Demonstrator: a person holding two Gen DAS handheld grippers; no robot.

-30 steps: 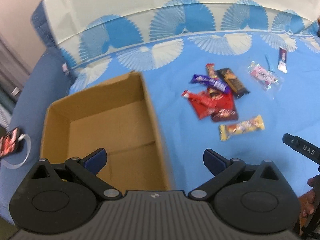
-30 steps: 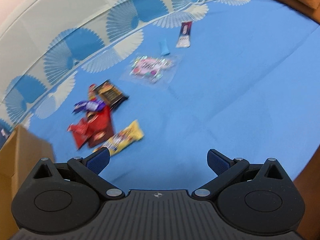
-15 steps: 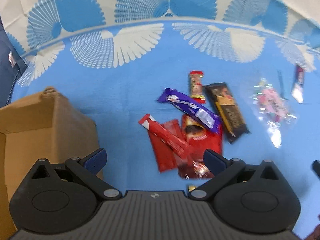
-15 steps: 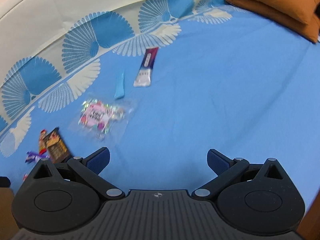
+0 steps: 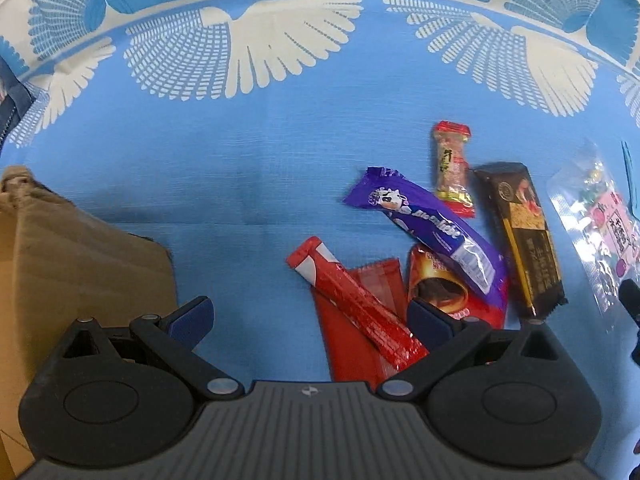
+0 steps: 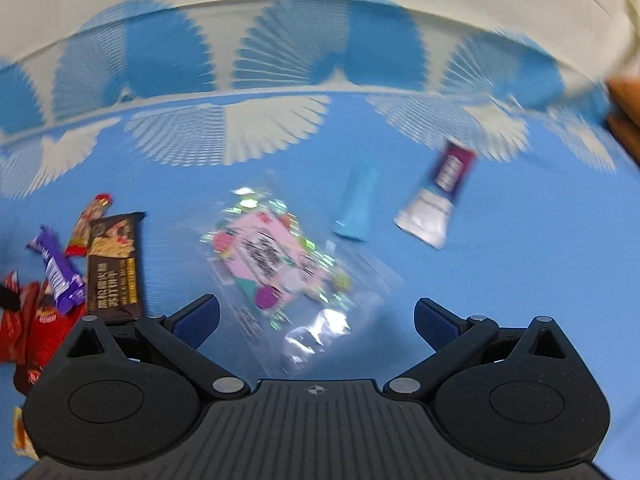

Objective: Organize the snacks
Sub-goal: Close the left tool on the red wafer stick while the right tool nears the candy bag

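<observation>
The right wrist view is smeared by motion blur, so print on the wrappers there cannot be read. The left gripper point(image 5: 310, 314) has its jaws spread wide with nothing between them but bedsheet point(image 5: 240, 184) and the low end of a red stick point(image 5: 356, 308), whose tip is hidden behind the gripper body. Its right finger point(image 5: 430, 316) covers part of a red pouch point(image 5: 444, 292). A purple bar point(image 5: 432, 232) lies across that pouch ahead and to the right, with a small red candy point(image 5: 452, 168) beyond it and a dark bar point(image 5: 520, 236) further right. A cardboard box point(image 5: 72, 264) is cut off at the left edge; only this view shows it.

The right gripper point(image 6: 316, 318) is also spread and empty, with a clear bag point(image 6: 280, 256) just ahead between the fingers. Ahead to the right lie a blue sachet point(image 6: 356, 204) and a white-and-purple sachet point(image 6: 438, 200), clear only here. The snack pile point(image 6: 52, 280) is cut off at its left
</observation>
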